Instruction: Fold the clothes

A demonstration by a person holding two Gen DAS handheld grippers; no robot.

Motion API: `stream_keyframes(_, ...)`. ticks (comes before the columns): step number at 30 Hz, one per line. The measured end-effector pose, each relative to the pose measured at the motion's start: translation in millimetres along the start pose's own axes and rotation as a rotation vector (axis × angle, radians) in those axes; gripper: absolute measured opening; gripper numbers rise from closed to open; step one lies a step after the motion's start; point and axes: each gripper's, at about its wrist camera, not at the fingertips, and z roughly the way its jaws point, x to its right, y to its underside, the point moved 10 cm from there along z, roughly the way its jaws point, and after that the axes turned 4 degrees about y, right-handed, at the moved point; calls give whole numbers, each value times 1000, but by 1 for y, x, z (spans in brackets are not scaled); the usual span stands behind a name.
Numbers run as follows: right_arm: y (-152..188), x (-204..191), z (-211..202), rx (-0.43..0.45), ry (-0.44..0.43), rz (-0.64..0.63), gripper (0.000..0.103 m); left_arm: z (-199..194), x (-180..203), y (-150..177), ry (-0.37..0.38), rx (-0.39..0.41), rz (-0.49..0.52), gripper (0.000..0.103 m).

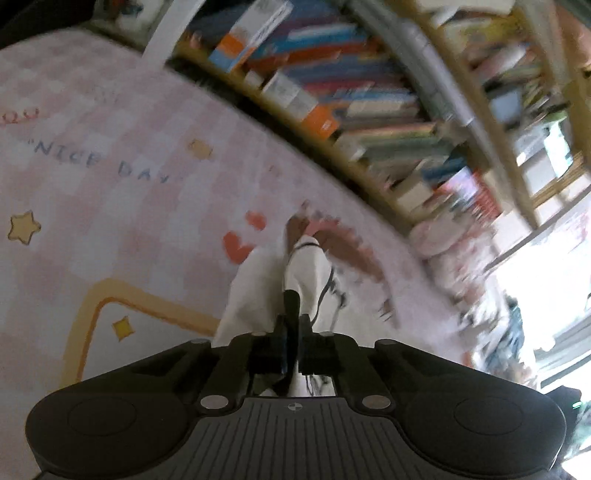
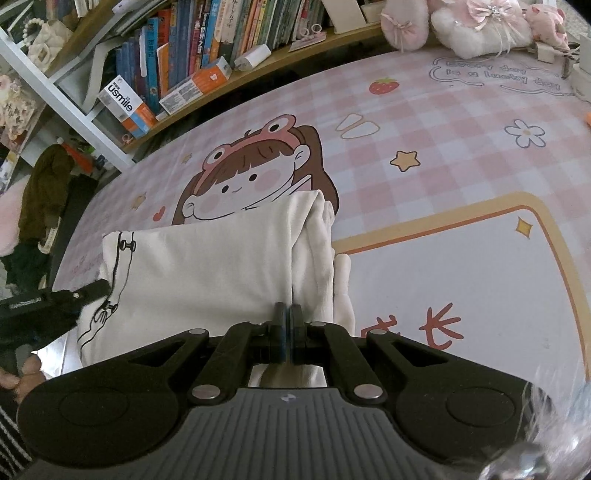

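Note:
A cream-white garment (image 2: 207, 266) with a black line drawing lies partly folded on a pink checked mat (image 2: 443, 155), one layer doubled over along its right side. My right gripper (image 2: 288, 314) is shut on the garment's near edge, beside that fold. At the garment's left edge my left gripper (image 2: 101, 286) reaches in, with a hand (image 2: 22, 373) behind it. The left wrist view is blurred. There the left gripper (image 1: 294, 310) has its fingers together, with the white garment (image 1: 255, 291) pinched between them and bunched up ahead of the tips.
A bookshelf (image 2: 221, 37) full of books and boxes runs along the mat's far side; it shows blurred as the bookshelf (image 1: 351, 92) in the left wrist view. Pink and white plush toys (image 2: 472, 29) sit at the far right corner. Dark clothes (image 2: 44, 192) hang at the left.

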Motion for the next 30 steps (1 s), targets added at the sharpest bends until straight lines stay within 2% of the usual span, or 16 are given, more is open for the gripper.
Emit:
stream_keyframes(2, 0, 0, 0, 1, 1, -1, 0, -1, 3, 0, -2, 15, 27, 3)
stream_keyframes(9, 0, -2, 0, 0, 2, -12, 0, 13, -16, 3, -77, -35, 9, 5)
stream_keyframes(11, 0, -2, -1, 0, 1, -14, 0, 10, -17, 3, -85, -32, 17, 11)
stream_keyframes(17, -1, -3, 0, 0, 6, -33, 0, -15, -7, 0, -77, -1, 62, 15)
stream_keyframes(19, -1, -3, 0, 0, 7, -38, 0, -17, -3, 5, -69, -25, 92, 33)
stream_keyframes(20, -1, -4, 0, -1, 9, -40, 0, -17, -2, 9, -79, -35, 112, 35)
stream_keyframes(24, -4, -9, -8, 16, 17, -59, 1, -10, -2, 18, -134, -44, 168, 31)
stream_keyframes(26, -9, -17, -23, 71, -10, -68, 1, -9, -6, 20, -129, -36, 139, 26)
stream_keyframes(28, -17, -26, -41, 130, -44, -88, 1, -9, -11, 22, -115, -27, 101, 16)
stream_keyframes(30, -19, -23, -42, 125, -28, -91, 1, -9, -11, 22, -106, -24, 84, 15)
